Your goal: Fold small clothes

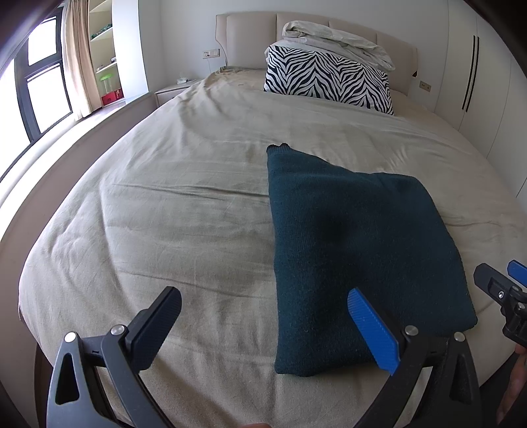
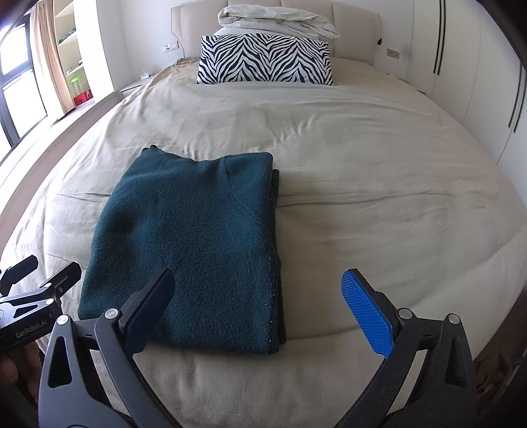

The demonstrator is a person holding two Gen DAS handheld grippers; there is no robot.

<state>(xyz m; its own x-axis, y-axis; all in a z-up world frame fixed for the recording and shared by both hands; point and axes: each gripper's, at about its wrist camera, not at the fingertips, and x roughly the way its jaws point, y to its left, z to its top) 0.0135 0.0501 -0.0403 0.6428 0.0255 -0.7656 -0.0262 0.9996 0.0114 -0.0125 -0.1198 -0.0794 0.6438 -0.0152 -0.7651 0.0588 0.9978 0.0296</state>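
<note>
Nearest to me, my left tool (image 1: 263, 326) is spread wide and holds nothing; its blue pad hangs over the near edge of the dark teal knitted garment (image 1: 355, 250), its black pad over bare sheet. My right tool (image 2: 258, 311) is just as wide and just as empty, its black pad over the garment's near right part and its blue pad over the bed.

The garment lies folded into a thick rectangle on the beige wrinkled bed cover (image 1: 148, 214), close to the foot of the bed. In the right wrist view I see several layers stacked along its right edge, the lower ones peeking out slightly past the top one.

That stack is my main worry. If I pinch only the top layer for another fold, I reckon the lower layers would stay behind and the pile would skew or open. The knit looks soft and grippy, so I expect it could drag on the wrinkled cover and bunch instead of sliding. The soft mattress may also give under a pad, so I could catch the bed cover along with the knit.

Farther off, a zebra-striped pillow (image 2: 265, 59) and a crumpled pale duvet (image 2: 280, 18) sit by the headboard, well apart from the work.
</note>
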